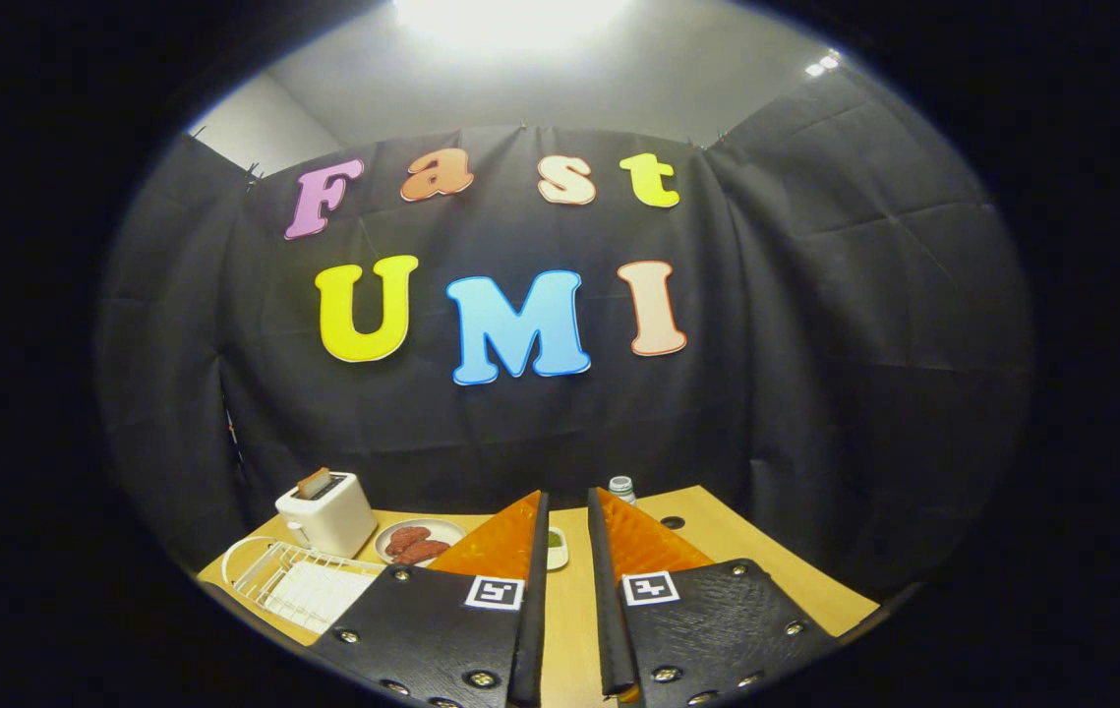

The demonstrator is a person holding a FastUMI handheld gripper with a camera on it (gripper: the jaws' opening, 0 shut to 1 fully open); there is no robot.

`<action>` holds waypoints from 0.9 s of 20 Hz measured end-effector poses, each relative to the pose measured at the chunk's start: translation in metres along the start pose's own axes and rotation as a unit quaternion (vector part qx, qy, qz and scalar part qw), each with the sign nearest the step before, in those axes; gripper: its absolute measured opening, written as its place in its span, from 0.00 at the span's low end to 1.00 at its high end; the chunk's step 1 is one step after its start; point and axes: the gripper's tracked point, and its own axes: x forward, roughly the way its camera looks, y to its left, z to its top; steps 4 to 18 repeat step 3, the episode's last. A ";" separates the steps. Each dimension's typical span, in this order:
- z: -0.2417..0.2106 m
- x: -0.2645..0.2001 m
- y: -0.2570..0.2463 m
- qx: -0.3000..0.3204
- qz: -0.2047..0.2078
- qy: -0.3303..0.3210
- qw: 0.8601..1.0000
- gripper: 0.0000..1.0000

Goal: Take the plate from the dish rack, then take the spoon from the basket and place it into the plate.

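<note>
My claw (567, 511) hangs open above the table (717, 531) with nothing between its fingers. The dish rack (299, 585), white wire, lies low to my left, just beside the toaster (328, 513); a pale plate (319, 593) seems to lie in it. To do this well, I judge I should swing left, dip, and grip the plate's rim squarely. I can't make out the basket or spoon.

Gripper (566, 511): orange ribbed fingers (505, 546), black textured plates, black-and-white square markers; nothing between the parted fingers. Table (717, 536): light wood-tone. Dish rack (289, 580), near left: white wire. Toaster (326, 513), far left: white, with tan slice. Plate (419, 540) beside toaster: white, carrying reddish-brown pieces. Small dish (557, 547) beyond fingers: white, green contents. Bottle (621, 488), far: pale cap.
</note>
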 end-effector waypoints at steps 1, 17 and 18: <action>0.004 0.004 -0.008 -0.003 -0.006 -0.005 1.000 0.22; 0.009 0.008 -0.021 -0.005 -0.009 -0.016 1.000 0.22; 0.009 0.008 -0.021 -0.005 -0.009 -0.016 1.000 0.22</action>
